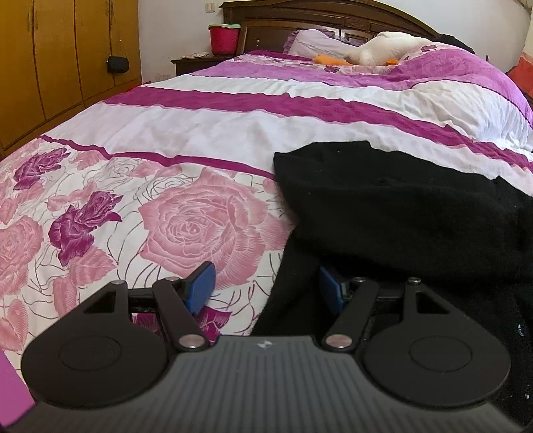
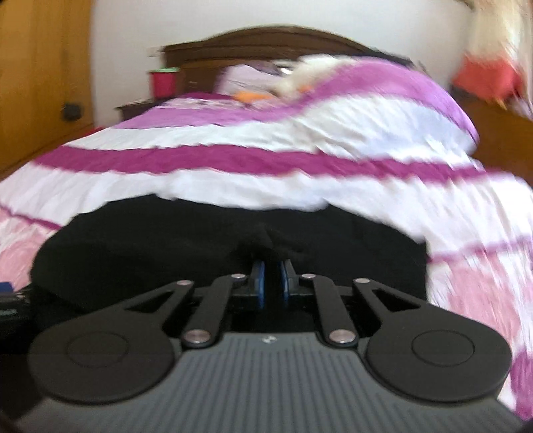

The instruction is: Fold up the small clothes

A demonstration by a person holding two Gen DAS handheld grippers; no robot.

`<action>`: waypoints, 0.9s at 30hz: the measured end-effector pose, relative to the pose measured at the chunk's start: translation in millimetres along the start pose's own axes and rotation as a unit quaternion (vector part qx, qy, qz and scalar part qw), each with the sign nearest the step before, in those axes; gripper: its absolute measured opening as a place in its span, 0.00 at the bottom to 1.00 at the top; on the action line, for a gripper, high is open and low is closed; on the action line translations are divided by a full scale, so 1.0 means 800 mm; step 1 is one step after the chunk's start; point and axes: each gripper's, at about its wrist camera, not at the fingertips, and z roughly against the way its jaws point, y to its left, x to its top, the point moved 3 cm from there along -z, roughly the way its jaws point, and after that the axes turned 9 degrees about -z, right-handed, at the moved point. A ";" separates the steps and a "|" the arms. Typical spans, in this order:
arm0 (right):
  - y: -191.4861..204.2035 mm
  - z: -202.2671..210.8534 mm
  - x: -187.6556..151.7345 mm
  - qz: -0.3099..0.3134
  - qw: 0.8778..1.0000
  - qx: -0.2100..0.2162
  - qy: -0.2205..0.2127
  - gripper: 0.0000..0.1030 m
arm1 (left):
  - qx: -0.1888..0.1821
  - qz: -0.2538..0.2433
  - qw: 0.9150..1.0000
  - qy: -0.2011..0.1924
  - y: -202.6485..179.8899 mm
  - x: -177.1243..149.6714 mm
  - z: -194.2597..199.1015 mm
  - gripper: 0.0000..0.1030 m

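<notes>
A black knit garment (image 1: 383,206) lies spread on the rose-patterned bedspread (image 1: 186,219), to the right in the left wrist view. My left gripper (image 1: 266,286) stands open at the garment's near left edge. Its left blue pad (image 1: 201,283) is over bare bedspread, and its right pad (image 1: 328,288) is partly under black cloth. In the blurred right wrist view the same garment (image 2: 166,239) fills the middle. My right gripper (image 2: 271,279) is shut there, with a small ridge of black cloth bunched up at its tips.
The bed runs back to a dark wooden headboard (image 1: 326,16), with a pillow (image 1: 316,40) and a white plush toy (image 1: 383,46) near it. A red bucket (image 1: 224,38) stands on a nightstand at the left, beside wooden wardrobe doors (image 1: 50,66).
</notes>
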 end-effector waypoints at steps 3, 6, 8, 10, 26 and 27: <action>-0.030 -0.002 -0.019 -0.023 0.998 0.001 0.054 0.14 | 0.002 0.000 1.000 0.000 0.000 0.000 0.000 0.70; -0.046 0.003 -0.032 -0.030 0.996 0.002 0.087 0.14 | 0.002 -0.003 1.000 -0.001 0.001 -0.001 0.000 0.70; -0.056 0.014 -0.031 -0.047 0.995 0.014 0.088 0.15 | 0.002 -0.002 1.000 -0.002 0.001 -0.001 0.000 0.70; -0.061 0.021 -0.020 -0.066 0.994 0.027 0.078 0.15 | 0.003 -0.002 1.000 -0.003 0.001 -0.001 -0.001 0.70; -0.034 -0.111 0.030 -0.106 0.985 0.084 0.107 0.32 | 0.016 -0.023 1.000 -0.007 -0.004 -0.003 -0.009 0.71; -0.029 -0.112 0.028 -0.096 0.986 0.086 0.104 0.30 | 0.017 -0.023 1.000 -0.008 -0.004 -0.003 -0.009 0.71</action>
